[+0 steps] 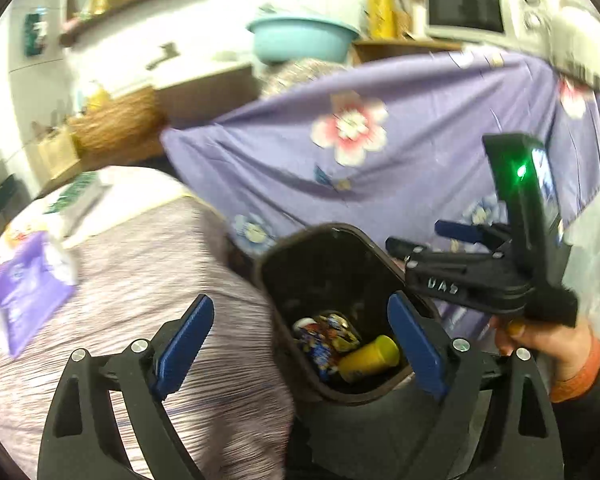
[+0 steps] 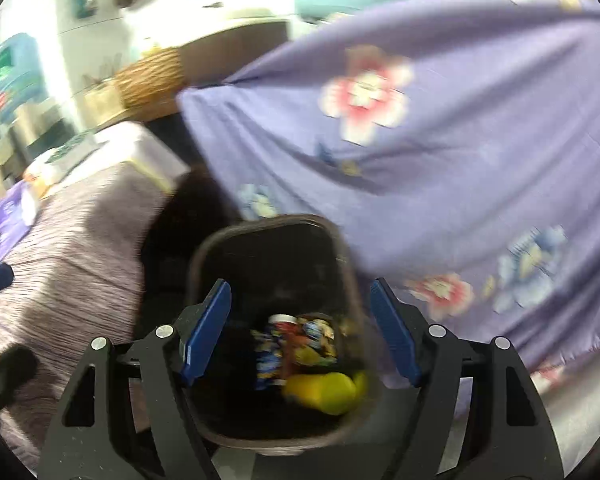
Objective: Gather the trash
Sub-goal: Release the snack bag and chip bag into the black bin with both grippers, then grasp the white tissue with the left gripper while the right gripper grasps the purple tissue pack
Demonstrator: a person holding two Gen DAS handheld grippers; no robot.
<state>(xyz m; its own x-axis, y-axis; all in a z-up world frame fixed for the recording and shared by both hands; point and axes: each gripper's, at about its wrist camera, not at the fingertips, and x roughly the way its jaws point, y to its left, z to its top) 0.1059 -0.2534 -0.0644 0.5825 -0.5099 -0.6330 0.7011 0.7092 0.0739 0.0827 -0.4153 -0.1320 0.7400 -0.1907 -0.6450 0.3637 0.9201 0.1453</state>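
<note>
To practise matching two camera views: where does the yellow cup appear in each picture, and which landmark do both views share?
Left wrist view: the yellow cup lies on its side at the bottom of the dark bin, lower centre-right.
Right wrist view: the yellow cup lies low in the bin, bottom centre, blurred.
Shared landmark: the purple flowered cloth behind the bin.

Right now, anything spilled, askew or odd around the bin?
Nothing stands out. The yellow cup and colourful wrappers lie inside the dark bin, which stands upright. Both views are motion-blurred, so small litter could be missed.
</note>
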